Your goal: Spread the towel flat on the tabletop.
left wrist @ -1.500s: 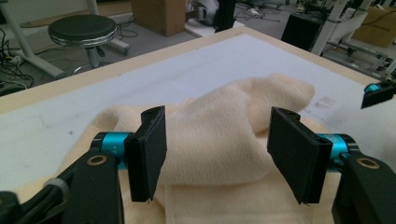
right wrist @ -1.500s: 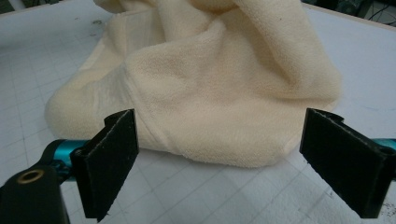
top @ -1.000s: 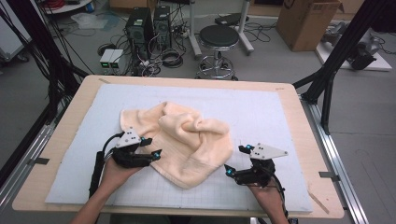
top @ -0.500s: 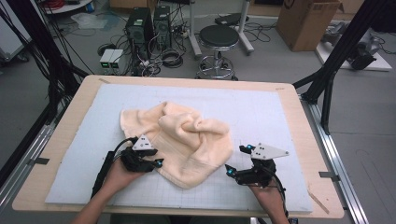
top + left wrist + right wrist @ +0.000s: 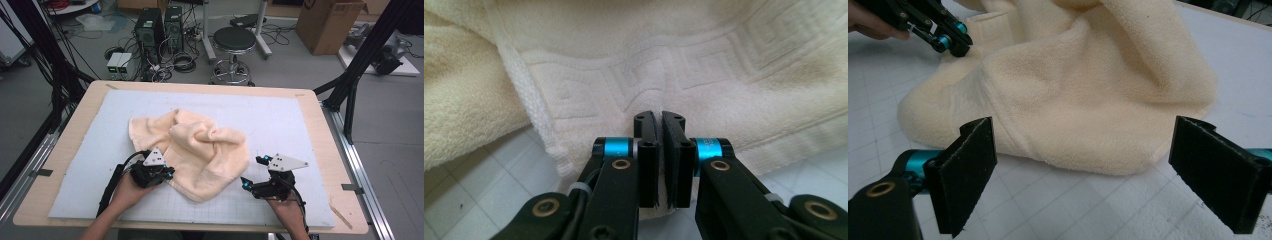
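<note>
Left gripper: near table edge at 7 o'clock; jaws have just been closing and now stand pinched on the towel's patterned hem, the cloth caught between the pads.
Right gripper: near edge at 5 o'clock; jaws spread wide, nothing between them, tips just short of the towel's near-right edge.
Towel: cream, crumpled, mid-mat, heaped and folded over itself; near edge at 6 o'clock lies flat on the grid.
Towel hem: woven key-pattern band, runs across the left gripper view, selvage edge at 9 o'clock.
Mat: white gridded sheet; bare ground at 12, 3 and 9 o'clock of the towel.
Table: wooden border bare all round the mat.
Stool: on floor beyond far edge, 12 o'clock.
</note>
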{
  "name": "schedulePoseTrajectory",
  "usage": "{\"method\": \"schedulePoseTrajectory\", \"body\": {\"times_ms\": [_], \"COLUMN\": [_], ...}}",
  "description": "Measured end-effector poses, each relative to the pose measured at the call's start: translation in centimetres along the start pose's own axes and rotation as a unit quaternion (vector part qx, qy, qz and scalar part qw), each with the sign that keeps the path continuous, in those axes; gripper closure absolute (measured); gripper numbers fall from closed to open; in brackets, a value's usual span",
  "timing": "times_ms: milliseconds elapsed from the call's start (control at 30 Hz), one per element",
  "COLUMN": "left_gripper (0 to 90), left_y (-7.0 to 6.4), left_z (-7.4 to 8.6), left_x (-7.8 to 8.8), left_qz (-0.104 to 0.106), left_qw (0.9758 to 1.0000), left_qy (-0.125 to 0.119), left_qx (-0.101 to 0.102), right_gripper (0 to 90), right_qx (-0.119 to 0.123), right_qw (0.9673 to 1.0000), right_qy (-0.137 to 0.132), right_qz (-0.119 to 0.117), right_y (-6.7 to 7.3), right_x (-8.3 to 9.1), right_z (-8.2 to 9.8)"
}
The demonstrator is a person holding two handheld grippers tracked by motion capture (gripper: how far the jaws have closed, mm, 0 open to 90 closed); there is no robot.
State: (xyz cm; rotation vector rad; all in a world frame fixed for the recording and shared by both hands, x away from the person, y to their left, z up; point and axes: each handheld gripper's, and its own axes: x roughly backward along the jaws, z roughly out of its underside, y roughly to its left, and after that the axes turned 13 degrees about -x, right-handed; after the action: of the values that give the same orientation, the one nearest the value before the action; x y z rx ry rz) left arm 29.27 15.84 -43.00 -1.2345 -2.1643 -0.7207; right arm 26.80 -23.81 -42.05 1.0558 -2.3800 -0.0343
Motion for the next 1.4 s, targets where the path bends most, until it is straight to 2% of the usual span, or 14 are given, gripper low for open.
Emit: {"method": "schedulePoseTrajectory", "body": {"times_ms": [100,167,300,367,467,567,667,933,1000,1033,1067,1100,1200,1400], "left_gripper": [85.2,85.1,85.1,85.0,85.0,85.0,85.0,84.9,84.9,84.9,84.9,84.9,84.9,85.0], "left_y": [-0.6,-1.4,-2.9,-3.3,-3.3,-2.8,-2.3,-2.0,-2.2,-2.2,-2.3,-2.4,-2.7,-3.7], "left_z": [-0.2,-0.1,1.6,2.6,3.7,4.2,5.0,5.2,5.1,5.0,4.9,4.8,4.4,3.2], "left_x": [1.2,2.2,3.4,3.7,4.6,5.7,5.9,5.4,5.4,5.4,5.4,5.4,5.5,5.8], "left_qz": [0.002,0.003,-0.002,-0.009,-0.011,-0.031,-0.026,-0.025,-0.026,-0.024,-0.027,-0.028,-0.030,-0.026], "left_qw": [0.9999,0.9997,0.9995,0.9993,0.9990,0.9980,0.9972,0.9972,0.9973,0.9974,0.9972,0.9971,0.9967,0.9934], "left_qy": [-0.016,-0.025,-0.030,-0.034,-0.037,-0.046,-0.051,-0.050,-0.051,-0.054,-0.057,-0.058,-0.067,-0.108], "left_qx": [0.001,-0.007,0.003,0.009,0.023,0.031,0.050,0.050,0.045,0.042,0.041,0.040,0.033,0.029], "right_gripper": [11.1,11.2,11.3,18.6,20.8,25.3,30.9,55.0,65.2,76.0,76.0,80.9,85.1,85.5], "right_qx": [0.000,0.005,0.009,0.016,0.028,0.034,0.047,0.107,0.121,0.130,0.130,0.130,0.111,0.092], "right_qw": [1.0000,1.0000,0.9998,0.9993,0.9987,0.9978,0.9963,0.9861,0.9825,0.9804,0.9804,0.9798,0.9822,0.9842], "right_qy": [0.001,0.003,0.015,0.021,0.027,0.031,0.043,0.101,0.115,0.120,0.120,0.121,0.111,0.084], "right_qz": [-0.003,-0.006,-0.012,-0.025,-0.033,-0.047,-0.058,-0.076,-0.082,-0.087,-0.087,-0.092,-0.103,-0.126], "right_y": [0.1,0.1,0.6,0.8,1.4,1.9,2.4,3.2,3.2,3.1,3.1,3.0,2.6,2.2], "right_x": [0.1,-0.1,-0.3,-0.5,-0.9,-1.6,-2.5,-5.6,-6.0,-6.1,-6.1,-6.1,-5.4,-1.9], "right_z": [0.0,0.0,0.1,0.2,0.3,0.1,-0.1,-0.3,-0.3,-0.3,-0.3,-0.3,-0.6,-2.3]}}
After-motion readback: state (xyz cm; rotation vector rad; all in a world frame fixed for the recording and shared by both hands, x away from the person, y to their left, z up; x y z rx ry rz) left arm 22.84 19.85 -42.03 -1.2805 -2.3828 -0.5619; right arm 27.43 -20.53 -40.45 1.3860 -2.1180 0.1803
